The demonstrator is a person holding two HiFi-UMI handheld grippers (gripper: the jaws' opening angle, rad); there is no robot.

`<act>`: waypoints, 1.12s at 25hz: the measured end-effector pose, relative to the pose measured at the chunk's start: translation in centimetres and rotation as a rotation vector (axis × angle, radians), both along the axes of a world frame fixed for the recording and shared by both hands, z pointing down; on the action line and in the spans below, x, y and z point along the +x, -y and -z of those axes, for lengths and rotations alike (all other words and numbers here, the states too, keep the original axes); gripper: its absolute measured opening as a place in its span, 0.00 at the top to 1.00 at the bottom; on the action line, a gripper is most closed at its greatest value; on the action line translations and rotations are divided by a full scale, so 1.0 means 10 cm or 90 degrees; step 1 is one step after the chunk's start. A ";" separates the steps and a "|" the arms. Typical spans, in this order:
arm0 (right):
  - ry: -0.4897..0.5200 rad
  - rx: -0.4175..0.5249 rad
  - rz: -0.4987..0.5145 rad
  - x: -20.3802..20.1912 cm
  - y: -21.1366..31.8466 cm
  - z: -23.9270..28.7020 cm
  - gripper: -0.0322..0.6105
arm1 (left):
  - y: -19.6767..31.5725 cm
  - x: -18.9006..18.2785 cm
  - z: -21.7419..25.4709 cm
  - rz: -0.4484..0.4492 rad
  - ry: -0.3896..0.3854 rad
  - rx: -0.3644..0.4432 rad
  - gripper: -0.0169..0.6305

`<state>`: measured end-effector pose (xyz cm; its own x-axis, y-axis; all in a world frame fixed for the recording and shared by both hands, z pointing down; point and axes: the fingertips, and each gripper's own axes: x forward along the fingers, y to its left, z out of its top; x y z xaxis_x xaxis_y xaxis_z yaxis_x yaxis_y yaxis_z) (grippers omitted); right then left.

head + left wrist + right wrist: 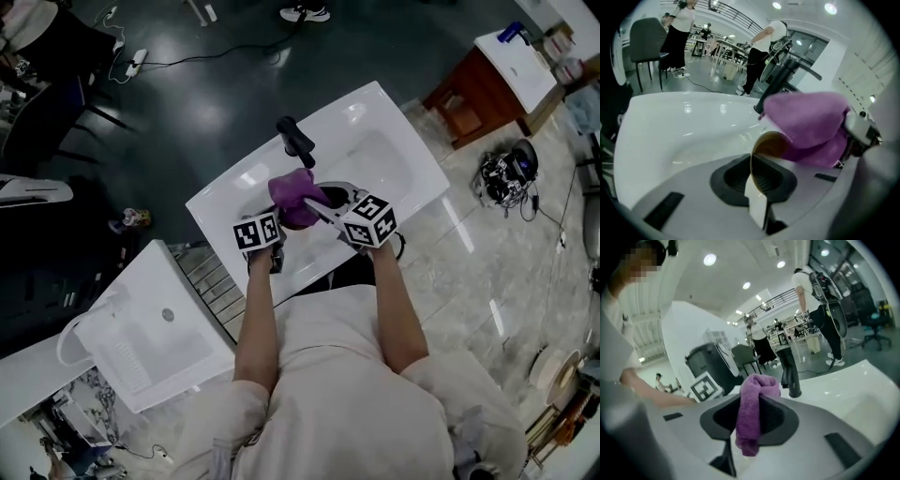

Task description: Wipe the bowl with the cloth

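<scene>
A purple cloth (296,196) is bunched over the white sink (375,155), just in front of the black tap (295,141). My right gripper (750,420) is shut on the cloth (753,408), which hangs folded between its jaws. My left gripper (757,187) is shut on the rim of a bowl (765,154) that is cream outside and brown inside, seen edge-on. The cloth (811,124) presses against the bowl's open side. From the head view the bowl is hidden under the cloth and the two marker cubes.
The sink basin (684,131) lies below both grippers, with the tap (791,371) behind. A second white basin (150,333) stands at the left. People stand and a dark chair (647,44) sits beyond the counter. Cables and gear lie on the floor at the right (506,173).
</scene>
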<state>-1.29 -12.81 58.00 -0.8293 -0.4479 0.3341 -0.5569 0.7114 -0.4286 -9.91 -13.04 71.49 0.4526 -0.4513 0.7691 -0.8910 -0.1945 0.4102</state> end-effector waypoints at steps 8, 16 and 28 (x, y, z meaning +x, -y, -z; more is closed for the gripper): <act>-0.307 0.084 0.058 -0.56 0.13 -0.39 0.80 | 0.10 -0.26 0.40 0.093 -0.022 0.082 0.95; -0.469 0.153 0.134 -0.90 0.18 -0.60 0.80 | 0.17 -0.47 0.75 0.132 0.000 0.154 0.94; -0.407 0.134 0.102 -0.78 0.25 -0.60 0.80 | 0.18 -0.21 0.67 -0.040 0.134 0.183 0.94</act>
